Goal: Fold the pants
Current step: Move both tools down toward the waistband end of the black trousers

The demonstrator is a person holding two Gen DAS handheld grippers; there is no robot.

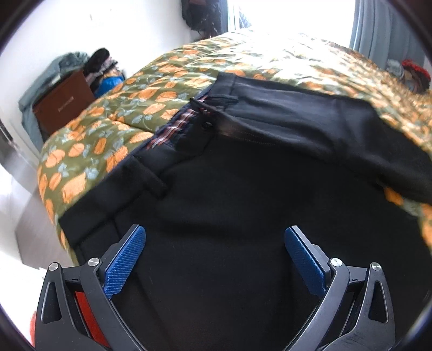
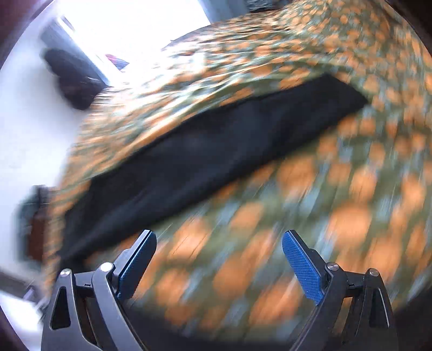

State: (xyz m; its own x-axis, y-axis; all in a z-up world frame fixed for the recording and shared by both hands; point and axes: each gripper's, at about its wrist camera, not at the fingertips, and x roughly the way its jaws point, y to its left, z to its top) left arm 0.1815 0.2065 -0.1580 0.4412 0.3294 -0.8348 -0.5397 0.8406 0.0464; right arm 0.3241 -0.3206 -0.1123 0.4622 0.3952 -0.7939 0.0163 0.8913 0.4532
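Black pants [image 1: 243, 167] lie spread on a bed with a green and orange floral quilt [image 1: 113, 113]. The waistband with a plaid inner lining and an open fly [image 1: 189, 118] faces left. My left gripper [image 1: 214, 232] is open and empty, just above the dark fabric near the waist. In the right wrist view, which is motion-blurred, a long black pant leg [image 2: 216, 145] stretches across the quilt [image 2: 297, 205]. My right gripper [image 2: 218, 237] is open and empty over the quilt, beside the leg.
A brown box [image 1: 62, 105] with piled clothes stands by the white wall left of the bed. A bright window [image 1: 297, 13] is behind the bed. A dark bag [image 2: 73, 83] sits by the wall. The bed edge drops to the floor at left.
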